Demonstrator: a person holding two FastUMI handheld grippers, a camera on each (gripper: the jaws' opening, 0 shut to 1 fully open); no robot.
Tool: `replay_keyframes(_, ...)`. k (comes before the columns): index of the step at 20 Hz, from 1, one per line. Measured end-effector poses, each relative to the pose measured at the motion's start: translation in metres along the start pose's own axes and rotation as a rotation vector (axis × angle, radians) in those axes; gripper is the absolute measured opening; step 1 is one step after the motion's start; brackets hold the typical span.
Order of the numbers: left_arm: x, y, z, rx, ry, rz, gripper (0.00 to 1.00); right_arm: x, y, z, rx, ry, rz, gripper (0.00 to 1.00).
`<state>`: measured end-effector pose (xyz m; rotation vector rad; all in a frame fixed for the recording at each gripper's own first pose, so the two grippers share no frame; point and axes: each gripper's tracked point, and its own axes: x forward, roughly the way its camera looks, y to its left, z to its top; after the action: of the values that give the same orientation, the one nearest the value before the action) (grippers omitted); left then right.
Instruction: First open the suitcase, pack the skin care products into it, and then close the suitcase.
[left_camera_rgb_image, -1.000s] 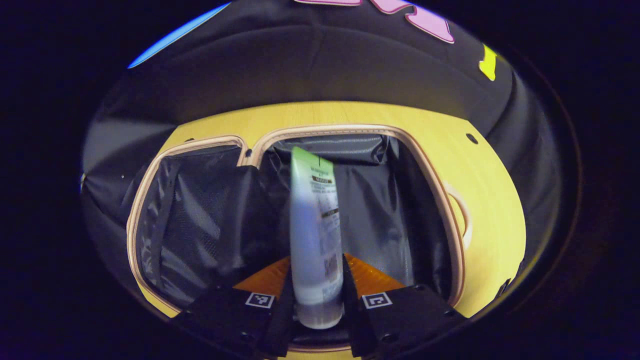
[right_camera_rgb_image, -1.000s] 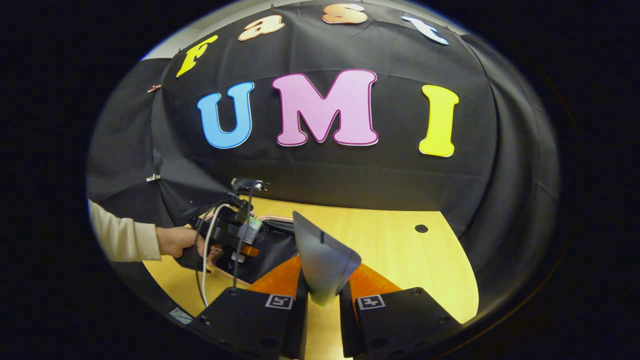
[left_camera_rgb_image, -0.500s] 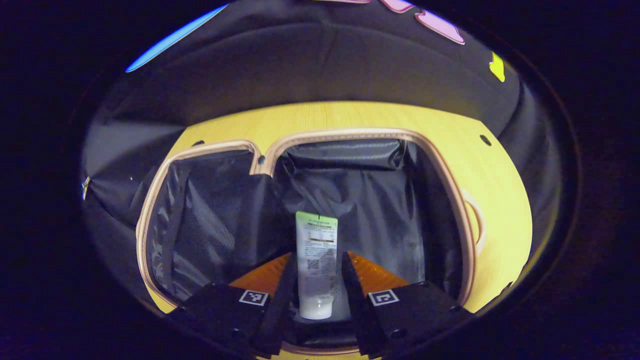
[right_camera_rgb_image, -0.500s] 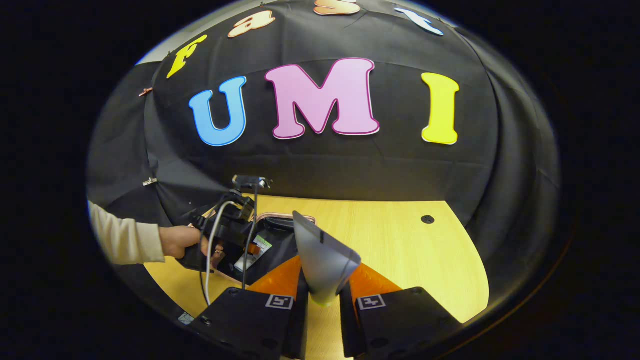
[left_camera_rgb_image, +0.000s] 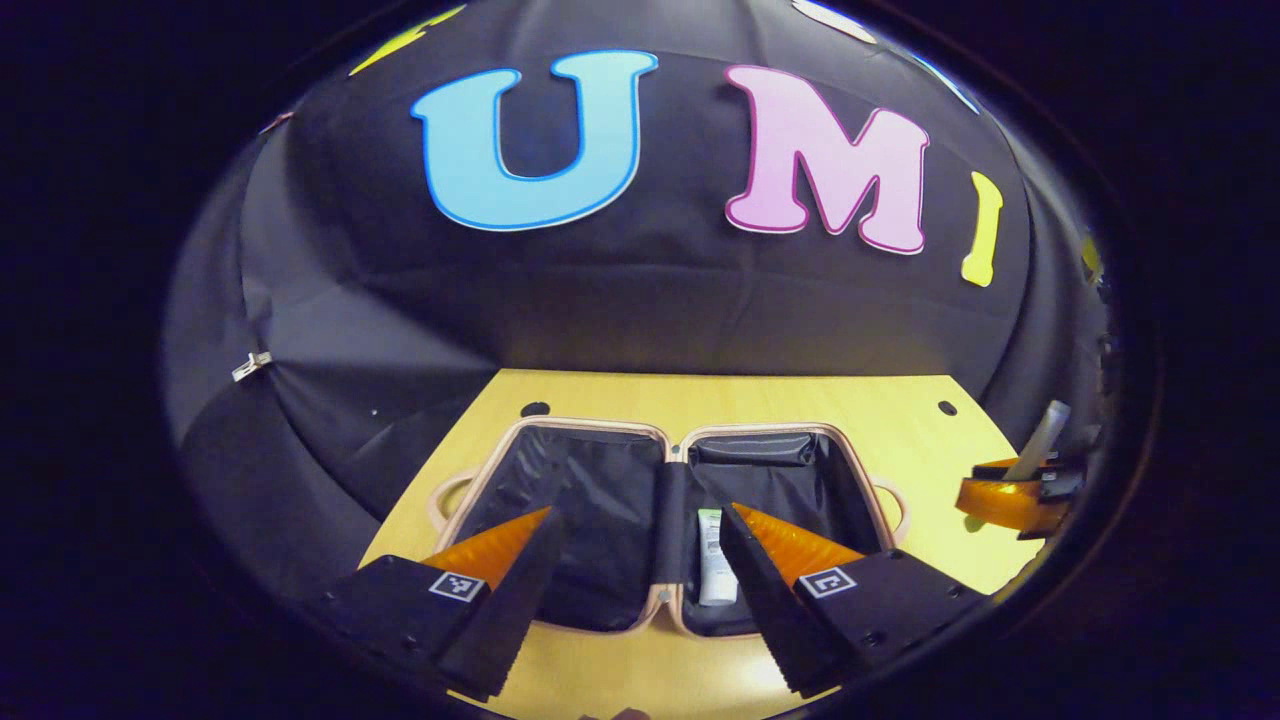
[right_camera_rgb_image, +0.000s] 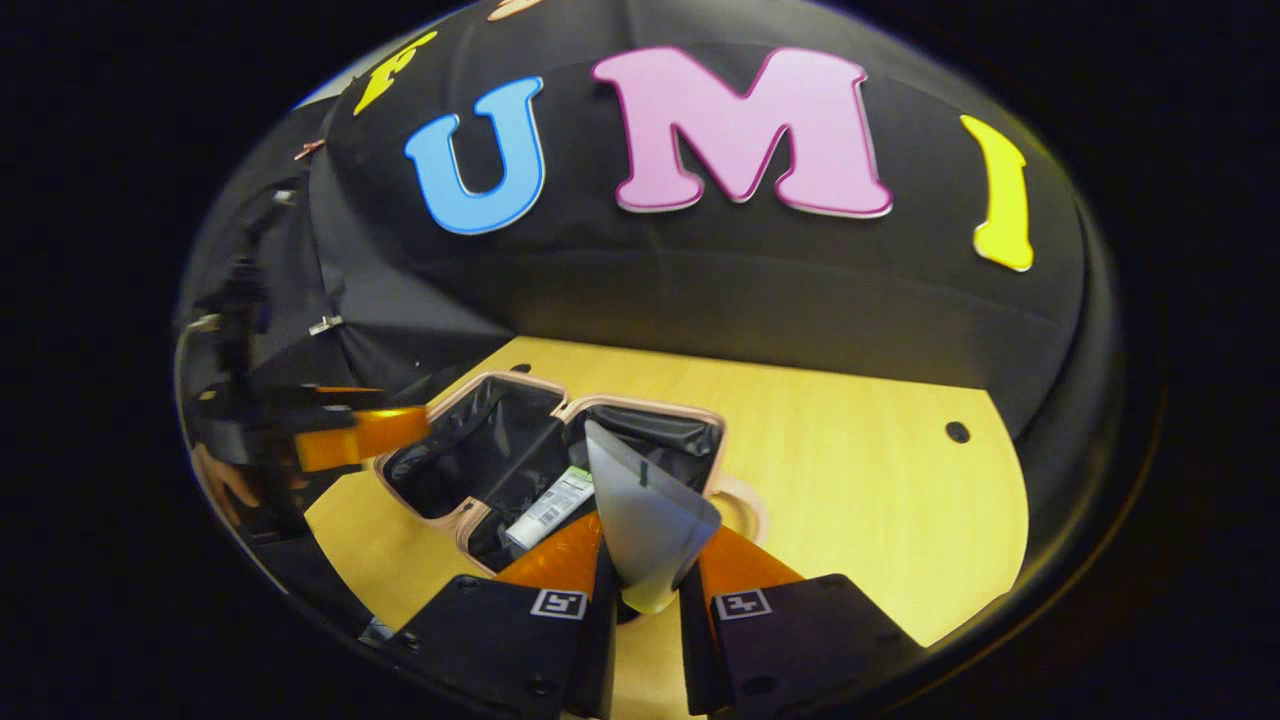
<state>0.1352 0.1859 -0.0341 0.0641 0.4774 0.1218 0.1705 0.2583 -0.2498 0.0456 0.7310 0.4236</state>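
Left gripper view, left tongs (left_camera_rgb_image: 628, 560) released above open suitcase (left_camera_rgb_image: 560, 432), right tongs (right_camera_rgb_image: 640, 590) grasping tube (right_camera_rgb_image: 645, 520)

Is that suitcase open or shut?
Open: the suitcase lies spread flat, both lined halves showing, a tube inside one.

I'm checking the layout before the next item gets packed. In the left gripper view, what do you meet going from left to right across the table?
Open suitcase's empty left half → white tube with a green end lying in its right half → bare light wooden table → right tongs holding a grey tube.
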Motion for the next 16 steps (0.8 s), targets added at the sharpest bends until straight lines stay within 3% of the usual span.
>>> replay_keyframes(4,-0.046,0.053,-0.021,-0.077,-0.058,0.105,0.98,0.066,0.016,-0.065,0.037,0.257,-0.002,0.32)
replay_keyframes(7,-0.071,0.072,-0.054,-0.169,-0.014,0.141,0.98,0.104,0.010,-0.095,0.043,0.360,-0.061,0.32)
replay_keyframes(9,-0.082,0.090,-0.071,-0.178,0.002,0.186,0.98,0.114,0.009,-0.111,0.037,0.422,-0.086,0.31)
replay_keyframes(10,-0.089,0.097,-0.080,-0.171,0.016,0.206,0.98,0.118,0.010,-0.115,0.060,0.438,-0.099,0.31)
replay_keyframes(11,-0.094,0.102,-0.084,-0.163,0.024,0.222,0.98,0.123,0.011,-0.116,0.084,0.446,-0.112,0.24)
replay_keyframes(12,-0.098,0.104,-0.088,-0.158,0.027,0.229,0.96,0.126,0.010,-0.118,0.103,0.456,-0.126,0.31)
replay_keyframes(13,-0.100,0.105,-0.089,-0.158,0.028,0.229,0.96,0.128,0.012,-0.118,0.114,0.463,-0.132,0.23)
replay_keyframes(14,-0.101,0.107,-0.092,-0.163,0.030,0.233,0.96,0.131,0.015,-0.120,0.115,0.466,-0.132,0.32)
replay_keyframes(15,-0.102,0.108,-0.094,-0.168,0.034,0.235,0.95,0.130,0.016,-0.117,0.103,0.460,-0.136,0.26)
replay_keyframes(16,-0.102,0.111,-0.095,-0.173,0.033,0.242,0.95,0.130,0.017,-0.113,0.095,0.447,-0.132,0.36)
